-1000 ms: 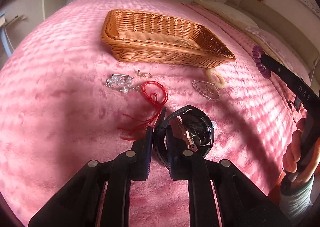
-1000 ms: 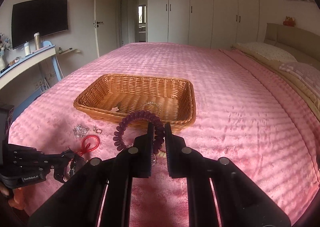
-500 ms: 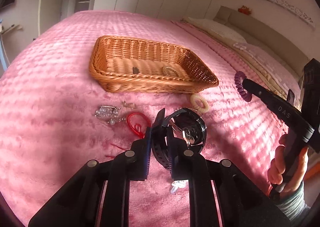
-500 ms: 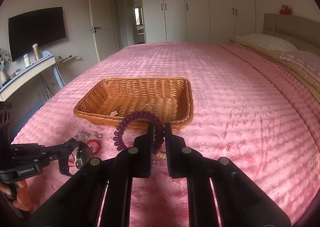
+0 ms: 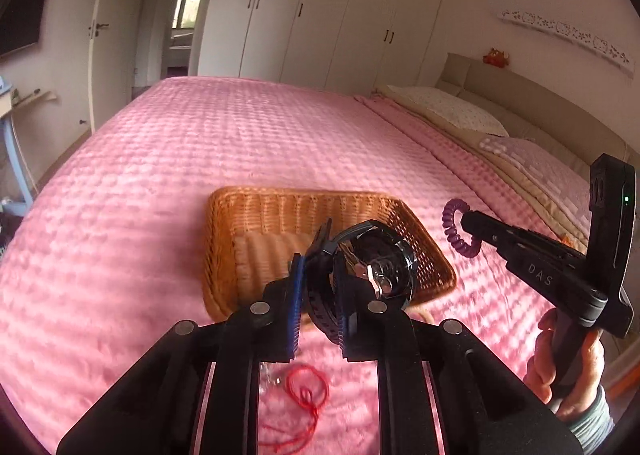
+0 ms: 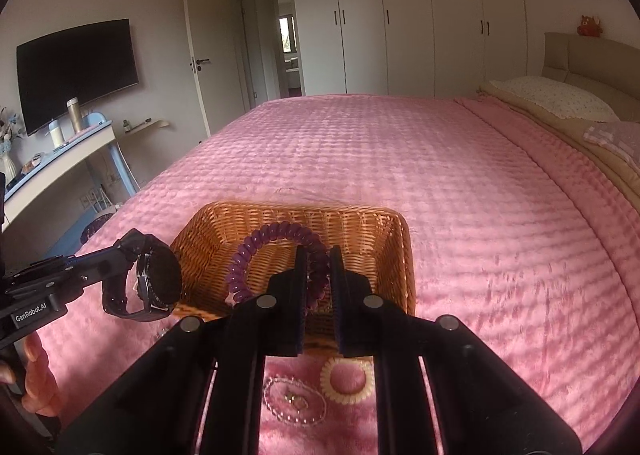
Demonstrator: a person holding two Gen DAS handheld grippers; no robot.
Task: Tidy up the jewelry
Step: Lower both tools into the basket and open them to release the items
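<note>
My left gripper (image 5: 318,275) is shut on the strap of a black wristwatch (image 5: 376,267), held in the air over the near edge of a wicker basket (image 5: 224,239) on the pink bed. In the right wrist view the same watch (image 6: 156,279) hangs at the basket's (image 6: 400,255) left corner. My right gripper (image 6: 318,267) is shut on a purple spiral hair tie (image 6: 264,243), just above the basket's near rim; that hair tie (image 5: 456,231) also shows right of the basket in the left wrist view.
On the bedspread lie a red cord bracelet (image 5: 308,391), a cream spiral hair tie (image 6: 348,379) and a silver chain bracelet (image 6: 294,401), all below the grippers. Pillows (image 6: 556,99) lie at the right. A desk (image 6: 60,159) stands left of the bed.
Both grippers rose and moved forward toward the basket with the watch and the purple hair tie. The loose jewellery slid down to the bottom of both views.
</note>
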